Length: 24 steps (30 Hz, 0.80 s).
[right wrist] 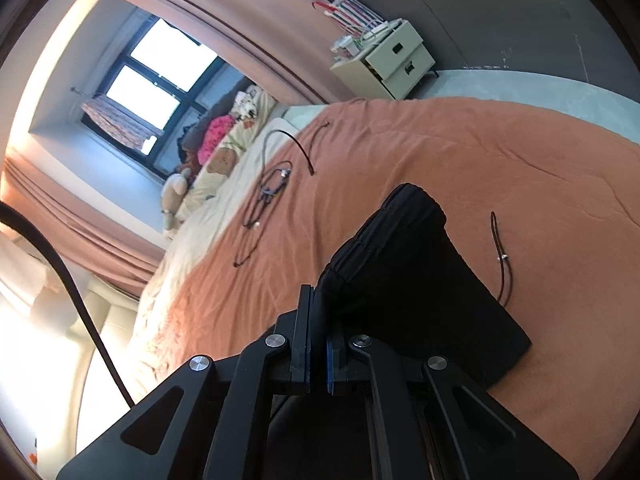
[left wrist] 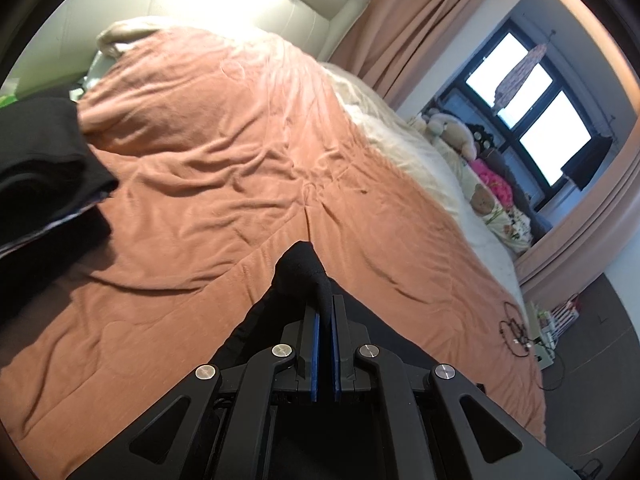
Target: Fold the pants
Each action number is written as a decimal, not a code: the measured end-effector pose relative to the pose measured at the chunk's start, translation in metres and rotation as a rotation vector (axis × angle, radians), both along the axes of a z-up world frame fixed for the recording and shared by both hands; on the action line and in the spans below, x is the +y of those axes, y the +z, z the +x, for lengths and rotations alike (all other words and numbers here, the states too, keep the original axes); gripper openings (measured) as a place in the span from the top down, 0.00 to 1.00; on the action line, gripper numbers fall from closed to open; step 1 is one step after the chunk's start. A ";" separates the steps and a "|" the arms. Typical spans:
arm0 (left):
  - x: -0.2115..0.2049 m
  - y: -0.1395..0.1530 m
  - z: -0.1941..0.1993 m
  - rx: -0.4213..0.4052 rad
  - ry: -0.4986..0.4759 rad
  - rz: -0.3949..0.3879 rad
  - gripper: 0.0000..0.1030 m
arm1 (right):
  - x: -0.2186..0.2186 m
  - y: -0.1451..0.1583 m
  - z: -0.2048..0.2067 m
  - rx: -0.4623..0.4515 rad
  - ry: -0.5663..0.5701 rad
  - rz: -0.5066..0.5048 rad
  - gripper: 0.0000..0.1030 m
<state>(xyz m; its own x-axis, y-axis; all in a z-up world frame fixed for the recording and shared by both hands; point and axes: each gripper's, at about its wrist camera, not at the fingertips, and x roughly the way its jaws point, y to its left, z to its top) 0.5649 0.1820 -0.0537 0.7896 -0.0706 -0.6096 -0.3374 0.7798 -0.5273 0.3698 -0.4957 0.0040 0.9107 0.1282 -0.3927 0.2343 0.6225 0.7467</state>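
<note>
Black fabric is pinched tight in the left gripper (left wrist: pixel 325 312); its blue pads (left wrist: pixel 316 344) are closed on a bunched corner of the pants (left wrist: pixel 300 272), which pokes up past the tips; more dark cloth spreads under the linkage on both sides. Over on the right gripper (right wrist: pixel 318 312), the jaws are just as closed, clamped on the gathered edge of those pants (right wrist: pixel 400 264); from that view the garment runs away from the tips as a thick black slab lying on the blanket (right wrist: pixel 440 152), its ribbed, folded end farthest from the camera.

Outward now: the orange blanket covers most of the bed, wrinkled; a cream sheet (left wrist: pixel 416 152) shows along its window side; a dark pile of clothes (left wrist: pixel 44 168) sits at the left edge of the left view, well apart from the held corner. Thin cables (right wrist: pixel 272 184) are strewn on the blanket near the sheet; another cord (right wrist: pixel 500 256) lies just beside the pants. Stuffed toys (left wrist: pixel 452 132) line the sill under the window (left wrist: pixel 532 112); curtains (left wrist: pixel 420 20) hang beside it; a drawer unit (right wrist: pixel 388 64) stands on the floor past the bed's end.
</note>
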 end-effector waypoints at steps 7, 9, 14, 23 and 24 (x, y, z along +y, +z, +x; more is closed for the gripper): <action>-0.001 -0.035 0.060 0.098 -0.002 -0.035 0.95 | 0.007 0.005 0.049 0.076 0.004 -0.040 0.99; -0.004 -0.046 0.074 0.125 -0.006 -0.028 0.95 | 0.009 0.002 0.060 0.100 0.003 -0.048 0.99; -0.008 -0.069 0.101 0.186 -0.023 -0.018 0.95 | 0.012 -0.005 0.079 0.150 -0.010 -0.075 0.99; -0.012 -0.093 0.145 0.262 -0.046 -0.016 0.95 | 0.024 0.005 0.111 0.196 -0.014 -0.141 0.99; -0.014 -0.097 0.150 0.283 -0.056 -0.013 0.93 | 0.027 0.006 0.113 0.199 -0.014 -0.150 0.99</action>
